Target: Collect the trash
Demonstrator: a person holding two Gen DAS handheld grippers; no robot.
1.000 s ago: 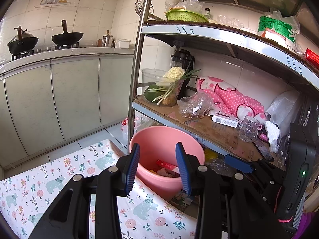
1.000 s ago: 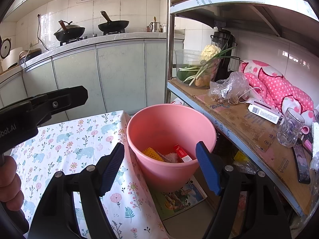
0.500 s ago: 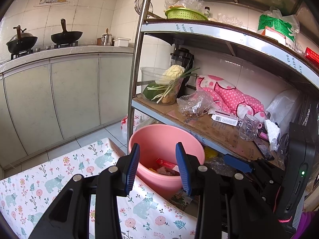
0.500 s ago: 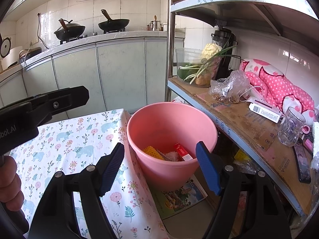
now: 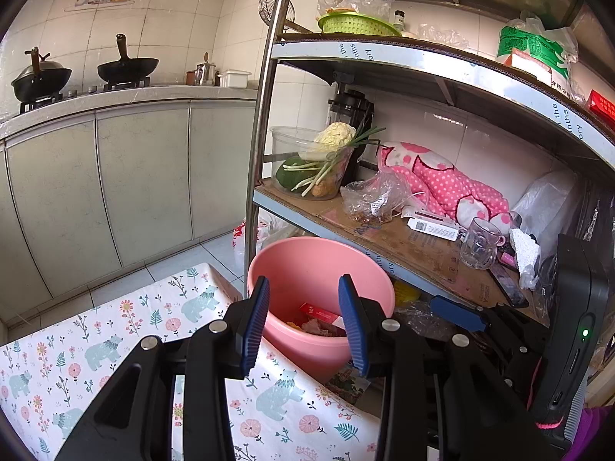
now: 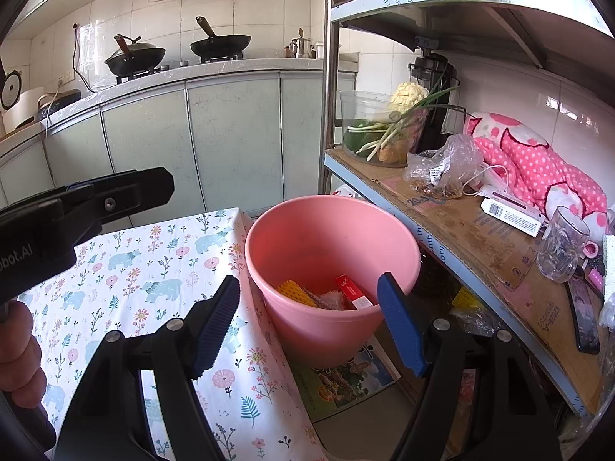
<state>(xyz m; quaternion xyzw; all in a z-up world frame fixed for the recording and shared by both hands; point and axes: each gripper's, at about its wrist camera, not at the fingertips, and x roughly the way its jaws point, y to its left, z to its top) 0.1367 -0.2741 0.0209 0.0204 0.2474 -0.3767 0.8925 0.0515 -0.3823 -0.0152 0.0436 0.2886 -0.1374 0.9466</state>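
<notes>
While both grippers hang open and empty, the trash sits in the pink bucket (image 6: 326,253).

Left gripper (image 5: 303,322): jaws partly apart, nothing btwn the pads. Right gripper (image 6: 307,322): jaws wide, also holding nothing; both aimed down at the bucket w/o touching it. Bucket stands on the floor just beside the table w/ bear-and-flower cloth (image 6: 153,269), under a metal shelf rack (image 6: 461,230). Inside: red packet (image 6: 351,292), yellow mesh piece (image 6: 294,292), other scraps. Kitchen bkgd: pale cabinets, two woks (image 6: 221,44) on the stove. Left gripper body reads "bot.AI" in the right wrist view; shelf cardboard print not legible.
</notes>
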